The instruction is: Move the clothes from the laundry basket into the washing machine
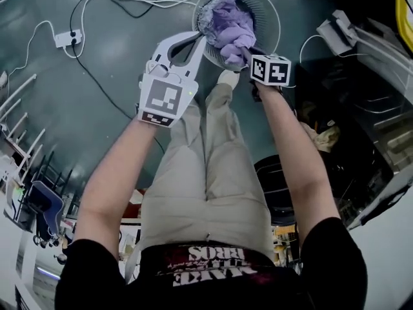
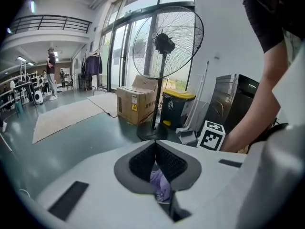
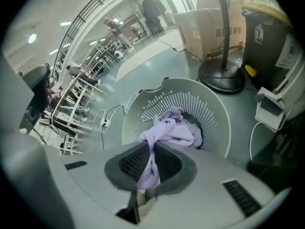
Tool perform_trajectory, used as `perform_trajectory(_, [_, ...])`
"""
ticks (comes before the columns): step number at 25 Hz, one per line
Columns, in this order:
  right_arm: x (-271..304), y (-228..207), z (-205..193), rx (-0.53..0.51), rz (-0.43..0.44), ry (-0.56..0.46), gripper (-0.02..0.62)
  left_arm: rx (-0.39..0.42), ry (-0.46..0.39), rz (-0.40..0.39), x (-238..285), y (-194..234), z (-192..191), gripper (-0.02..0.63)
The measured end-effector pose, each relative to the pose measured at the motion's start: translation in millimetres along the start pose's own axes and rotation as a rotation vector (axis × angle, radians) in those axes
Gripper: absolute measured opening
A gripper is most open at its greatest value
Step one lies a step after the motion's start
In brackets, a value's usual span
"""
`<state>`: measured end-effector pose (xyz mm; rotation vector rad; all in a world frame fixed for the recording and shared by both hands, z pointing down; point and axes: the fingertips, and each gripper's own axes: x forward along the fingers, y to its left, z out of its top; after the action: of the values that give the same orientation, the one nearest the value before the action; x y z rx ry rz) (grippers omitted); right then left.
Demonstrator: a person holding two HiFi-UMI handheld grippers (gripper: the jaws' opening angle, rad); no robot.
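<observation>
A round grey laundry basket (image 1: 268, 11) stands on the floor ahead of my feet. A lavender garment (image 1: 231, 28) is bunched over it, partly lifted. My left gripper (image 1: 205, 39) is shut on one edge of that garment; lavender cloth (image 2: 160, 185) shows pinched between its pads. My right gripper (image 1: 244, 57) is shut on the other side. In the right gripper view the cloth (image 3: 167, 130) runs from its pads (image 3: 169, 161) down toward the basket (image 3: 217, 106). The right gripper's marker cube (image 2: 211, 135) shows in the left gripper view.
A power strip (image 1: 68, 39) with white and black cables lies on the floor at the left. A standing fan (image 2: 164, 44), a cardboard box (image 2: 136, 104) and a yellow-lidded bin (image 2: 176, 106) stand beyond. A dark round tub (image 1: 279, 189) sits by my right leg.
</observation>
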<state>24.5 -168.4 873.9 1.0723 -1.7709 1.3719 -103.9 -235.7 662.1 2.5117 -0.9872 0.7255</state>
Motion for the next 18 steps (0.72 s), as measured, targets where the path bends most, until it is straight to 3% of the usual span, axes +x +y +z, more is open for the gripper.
perform_trajectory(12, [-77, 28, 26, 0.041, 0.077, -0.124, 0.041, 0.009, -0.006, 0.063, -31, 12, 36, 0.005])
perform_trajectory(18, [-114, 51, 42, -0.003, 0.134, -0.185, 0.041, -0.004, -0.028, 0.069, -39, 1, 40, 0.005])
